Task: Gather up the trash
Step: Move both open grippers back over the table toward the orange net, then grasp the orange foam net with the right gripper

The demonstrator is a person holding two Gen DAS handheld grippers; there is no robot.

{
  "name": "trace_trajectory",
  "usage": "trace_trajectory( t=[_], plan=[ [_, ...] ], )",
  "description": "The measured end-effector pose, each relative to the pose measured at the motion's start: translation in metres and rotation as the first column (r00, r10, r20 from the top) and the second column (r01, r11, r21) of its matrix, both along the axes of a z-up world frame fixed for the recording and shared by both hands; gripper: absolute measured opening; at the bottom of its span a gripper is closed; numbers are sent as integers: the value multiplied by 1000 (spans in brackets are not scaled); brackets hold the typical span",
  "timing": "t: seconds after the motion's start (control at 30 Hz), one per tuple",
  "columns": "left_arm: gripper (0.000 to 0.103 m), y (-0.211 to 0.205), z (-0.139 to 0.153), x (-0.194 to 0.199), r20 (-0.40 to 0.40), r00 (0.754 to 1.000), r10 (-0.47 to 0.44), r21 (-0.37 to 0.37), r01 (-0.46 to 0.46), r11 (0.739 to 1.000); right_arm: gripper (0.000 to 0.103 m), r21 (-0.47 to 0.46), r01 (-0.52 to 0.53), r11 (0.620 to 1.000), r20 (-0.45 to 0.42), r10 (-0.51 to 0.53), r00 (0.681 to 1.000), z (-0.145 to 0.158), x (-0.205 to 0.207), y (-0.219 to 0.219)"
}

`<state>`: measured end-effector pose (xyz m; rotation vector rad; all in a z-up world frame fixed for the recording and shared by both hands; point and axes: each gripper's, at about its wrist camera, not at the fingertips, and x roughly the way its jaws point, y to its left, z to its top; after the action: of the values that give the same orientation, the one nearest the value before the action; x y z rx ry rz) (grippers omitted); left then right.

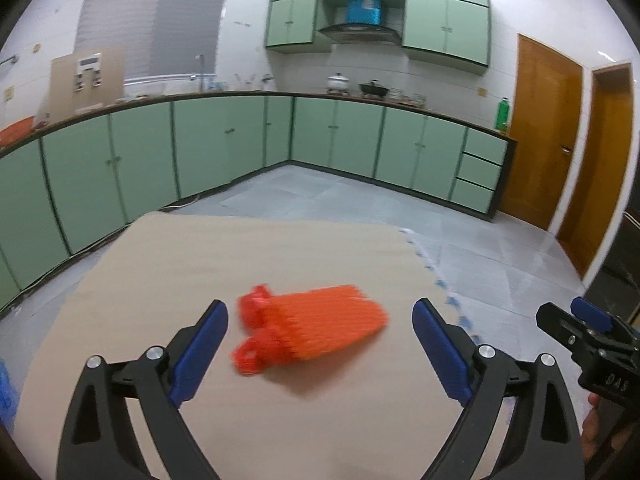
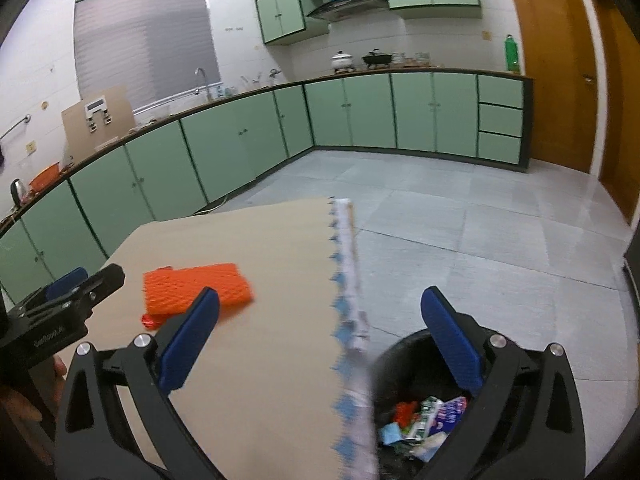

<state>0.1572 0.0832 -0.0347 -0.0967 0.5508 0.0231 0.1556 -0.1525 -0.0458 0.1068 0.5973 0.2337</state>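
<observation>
Both jaws stood wide, nothing held: left hand-held gripper (image 1: 320, 350), right hand-held gripper (image 2: 320, 344).
Orange mesh piece (image 1: 310, 330) lay on desk (image 1: 248, 248), ahead of left jaws, untouched.
Black bin (image 2: 404, 350) sat on floor just beside desk edge, under right jaws, wrappers (image 2: 428, 420) inside.
Risks, judged: soft mesh could slide or bunch under closing pads; carry over edge could drop it short of bin; two grippers near each other could collide.
</observation>
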Motion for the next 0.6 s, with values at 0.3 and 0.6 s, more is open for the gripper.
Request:
trace_trajectory(
  t=[0.3,0.6],
  plan=[
    [92,53,-19,2,-22,994,104,42,-103,994,98,-34,-52,998,-7,51,999,-12,24,55],
    [92,76,-36,11,-52,987,152,53,-150,987,98,-79,-112,991,-20,111,994,-31,39,101]
  ],
)
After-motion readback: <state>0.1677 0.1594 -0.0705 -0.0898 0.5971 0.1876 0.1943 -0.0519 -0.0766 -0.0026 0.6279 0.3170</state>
